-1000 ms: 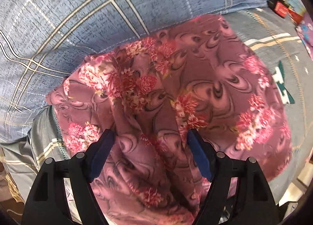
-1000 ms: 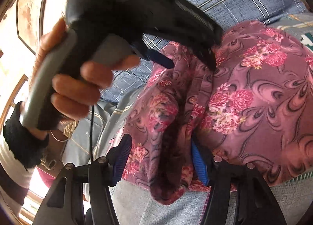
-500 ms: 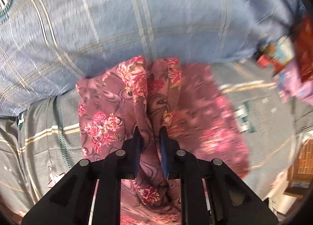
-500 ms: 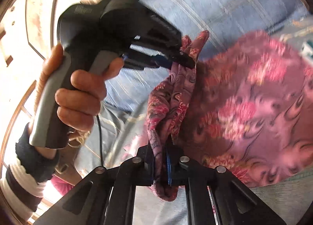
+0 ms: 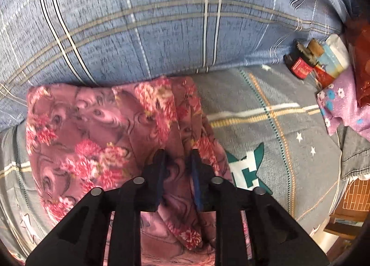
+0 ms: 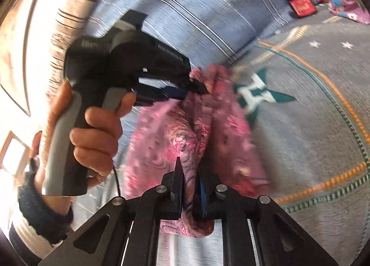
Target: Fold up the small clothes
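While both pinch it, floral garment (image 5: pixel 97 131) hangs — bunched.

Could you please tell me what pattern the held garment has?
Pink-red flowers on mauve swirls; garment shows best in left wrist view.

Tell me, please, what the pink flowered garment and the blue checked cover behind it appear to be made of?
Pink flowered garment: seemingly a thin, soft woven cloth, matte and printed; it bunches into limp folds where each claw pinches it. Blue checked cover: probably a cotton-like woven fabric, matte, with a heathered grain and woven stripes; the fibre cannot be told.
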Action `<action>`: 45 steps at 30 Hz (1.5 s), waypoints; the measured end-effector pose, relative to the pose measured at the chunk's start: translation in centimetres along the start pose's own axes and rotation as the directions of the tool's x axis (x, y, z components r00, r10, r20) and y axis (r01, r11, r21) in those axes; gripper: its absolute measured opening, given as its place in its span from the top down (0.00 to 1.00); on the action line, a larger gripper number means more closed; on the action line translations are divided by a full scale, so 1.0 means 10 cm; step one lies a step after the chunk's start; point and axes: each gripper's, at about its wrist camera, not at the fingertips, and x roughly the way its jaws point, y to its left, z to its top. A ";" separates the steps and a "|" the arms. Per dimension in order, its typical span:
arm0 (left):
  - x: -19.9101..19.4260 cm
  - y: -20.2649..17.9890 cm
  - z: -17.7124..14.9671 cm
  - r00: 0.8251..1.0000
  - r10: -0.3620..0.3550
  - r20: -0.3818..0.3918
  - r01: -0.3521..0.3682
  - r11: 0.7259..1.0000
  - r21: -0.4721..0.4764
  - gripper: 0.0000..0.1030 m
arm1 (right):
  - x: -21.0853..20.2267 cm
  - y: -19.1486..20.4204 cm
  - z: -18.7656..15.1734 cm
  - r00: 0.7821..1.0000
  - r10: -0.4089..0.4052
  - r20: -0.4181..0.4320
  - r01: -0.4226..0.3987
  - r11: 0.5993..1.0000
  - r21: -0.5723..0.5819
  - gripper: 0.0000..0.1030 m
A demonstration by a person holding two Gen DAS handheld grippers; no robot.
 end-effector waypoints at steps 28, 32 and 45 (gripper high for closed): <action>-0.40 1.80 -0.84 0.953 -0.227 0.199 0.273 0.931 -0.243 0.28 | 0.61 0.41 1.24 0.996 -0.074 -0.058 0.057 0.967 -0.247 0.94; -0.13 1.64 -0.78 0.976 -0.152 0.156 0.187 0.952 -0.241 0.28 | 0.78 0.19 1.30 0.970 -0.221 -0.099 0.188 0.946 -0.264 0.94; -0.50 1.52 -1.18 0.970 -0.018 0.243 0.073 0.973 -0.220 0.28 | 0.11 -0.17 0.87 0.979 0.075 -0.188 -0.082 0.996 -0.028 0.64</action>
